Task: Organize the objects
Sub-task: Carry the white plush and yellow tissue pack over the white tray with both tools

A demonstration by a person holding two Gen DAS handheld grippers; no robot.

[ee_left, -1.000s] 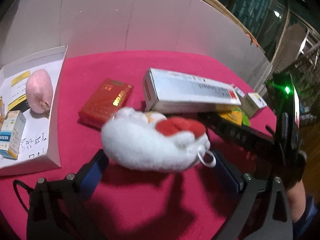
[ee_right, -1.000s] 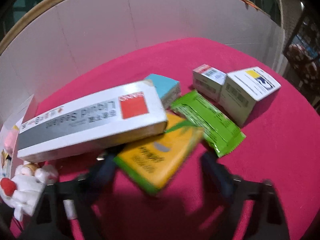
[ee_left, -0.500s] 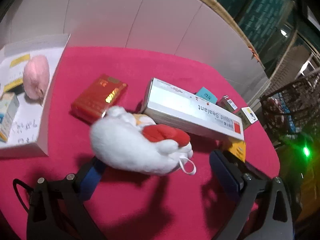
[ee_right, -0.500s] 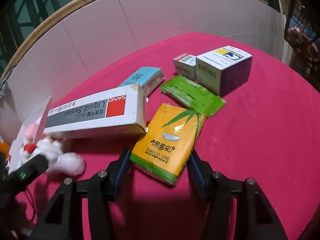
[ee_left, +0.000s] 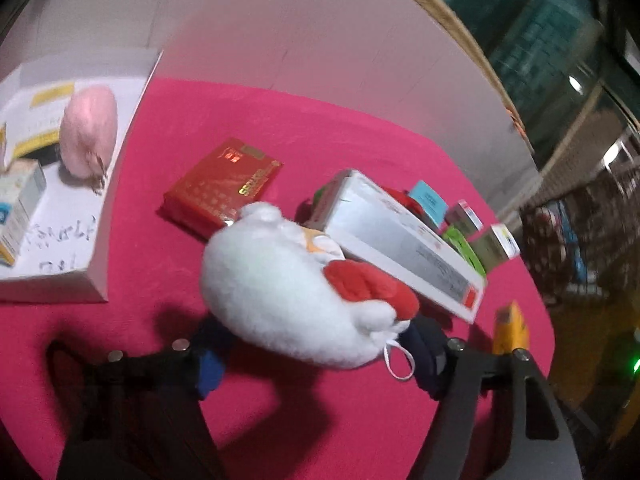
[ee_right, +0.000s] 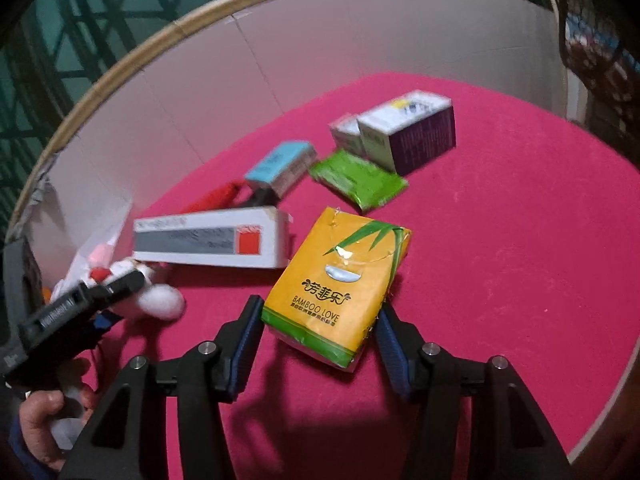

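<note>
**Helper:** Two tools, two things, then? What have you got?

**Me:** One in each. My left tool (ee_left: 316, 360) has just been closing, and the white stuffed toy (ee_left: 288, 292) sits between its pads, which look pressed into the fur on both sides. My right tool (ee_right: 316, 320) has just been narrowing too, and its pads sit against the long sides of the yellow tissue pack (ee_right: 340, 284). I take both for grips.

**Helper:** Where are they on the desk (ee_right: 500, 260)?

**Me:** The toy is at the near edge, in front of the long white box (ee_left: 400, 240) and the red packet (ee_left: 224, 188). The tissue pack is near the middle, just right of that long box. The green packet (ee_right: 358, 180), the blue box (ee_right: 280, 164) and the white and purple box (ee_right: 412, 132) lie behind it.

**Helper:** Which step is this?

**Me:** The pick-up, I'd say. Both things are gripped and neither is put away. I can't tell whether the pack has cleared the cloth.

**Helper:** And next?

**Me:** Probably the white tray (ee_left: 100, 240) on the left, where a pink puff (ee_left: 90, 132) and a small carton (ee_left: 20, 208) already lie. The toy is closest to it, so it would call for a lift over the tray's wall and a bare spot beside the puff. The toy is soft and may sag or slip. Its loop (ee_left: 398, 362) hangs by the right pad and could catch when I let go.
</note>
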